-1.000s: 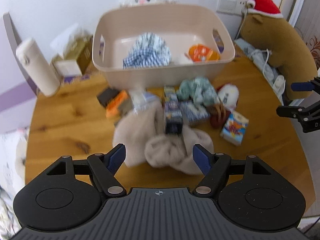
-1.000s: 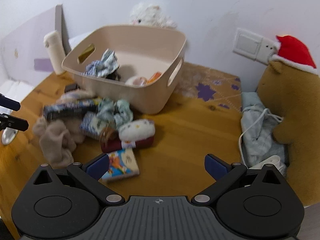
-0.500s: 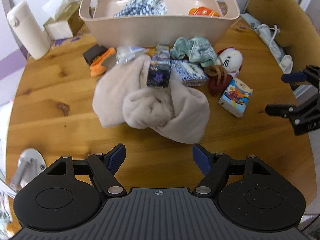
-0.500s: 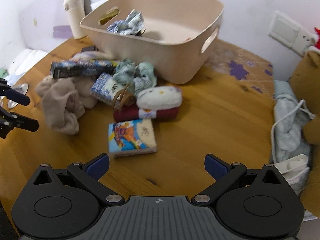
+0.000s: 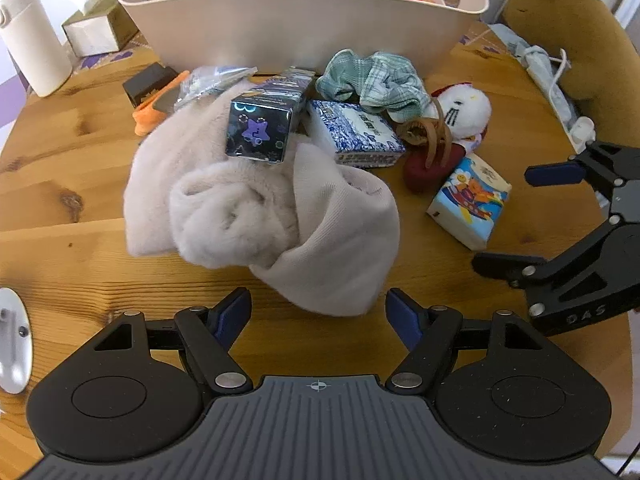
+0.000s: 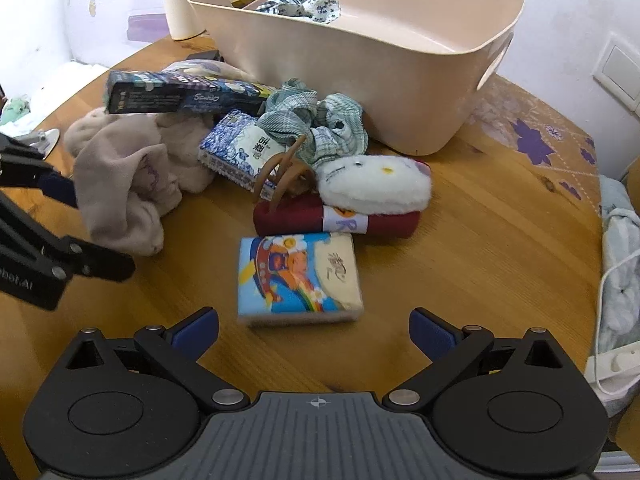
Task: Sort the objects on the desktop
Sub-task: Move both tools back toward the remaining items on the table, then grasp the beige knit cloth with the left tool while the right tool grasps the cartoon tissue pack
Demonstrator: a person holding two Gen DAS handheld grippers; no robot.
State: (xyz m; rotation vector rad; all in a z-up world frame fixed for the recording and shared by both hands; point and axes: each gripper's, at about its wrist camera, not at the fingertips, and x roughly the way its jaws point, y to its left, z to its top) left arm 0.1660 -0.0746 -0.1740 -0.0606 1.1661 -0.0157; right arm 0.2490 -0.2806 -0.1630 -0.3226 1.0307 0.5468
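A cluttered wooden table (image 5: 60,248) filled the left wrist view; the left gripper (image 5: 318,312) hung spread, empty, just short of the beige cloth (image 5: 272,216). In the right wrist view, the right gripper (image 6: 314,330) gaped wide, the cartoon tissue pack (image 6: 298,278) just beyond its fingertips.

Bright even light, fisheye-bent edges, perhaps slight blur

Round wooden desk (image 6: 500,240), beige storage bin (image 6: 400,92) at twelve o'clock, cartoon tissue pack (image 6: 298,280) at centre, beige fleece garment (image 5: 260,216) at nine o'clock, white thermos (image 5: 32,36) at eleven o'clock.
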